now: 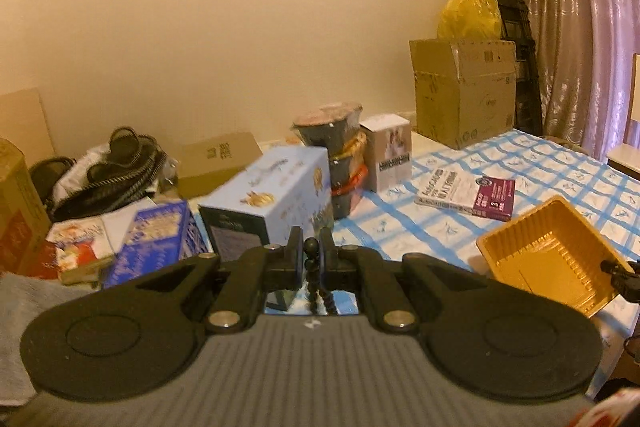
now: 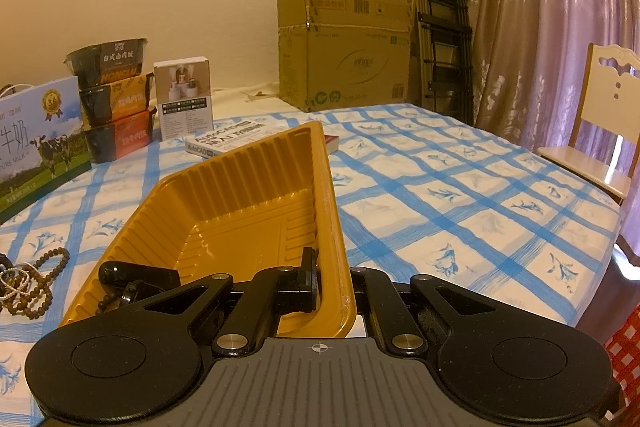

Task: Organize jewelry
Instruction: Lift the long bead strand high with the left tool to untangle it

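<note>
A string of dark round beads (image 1: 313, 267) hangs pinched between the two fingers of the left gripper (image 1: 311, 254): one bead sits at the fingertips, and the rest dangle in a short loop below the pads, clear of the table. In the right wrist view the same left gripper (image 2: 120, 281) shows at the near left side of the tray, with a few brown beads (image 2: 105, 301) trailing under it against the tray's outer wall.

More jewelry lies on the blue-checked tablecloth (image 2: 460, 195) to the near left: a heap of brown bead bracelets (image 2: 38, 285) with a thin silvery chain (image 2: 14, 279) tangled across it, just beside the tray and apart from both grippers.

The yellow ribbed plastic tray (image 2: 248, 211) is empty and tipped up on its near right corner. The right gripper (image 2: 332, 279) is clamped on the tray's near right wall, one finger (image 2: 307, 269) inside and the other outside, hidden behind the rim. In the left wrist view the tray (image 1: 548, 259) lies to the right, with the right gripper's tip at its edge.

Farther off stand a milk carton box (image 2: 40, 143), three stacked instant-meal bowls (image 2: 112, 99), a small white box (image 2: 185, 99), a book (image 2: 224, 143) and a large cardboard box (image 2: 344, 47) against the wall.
</note>
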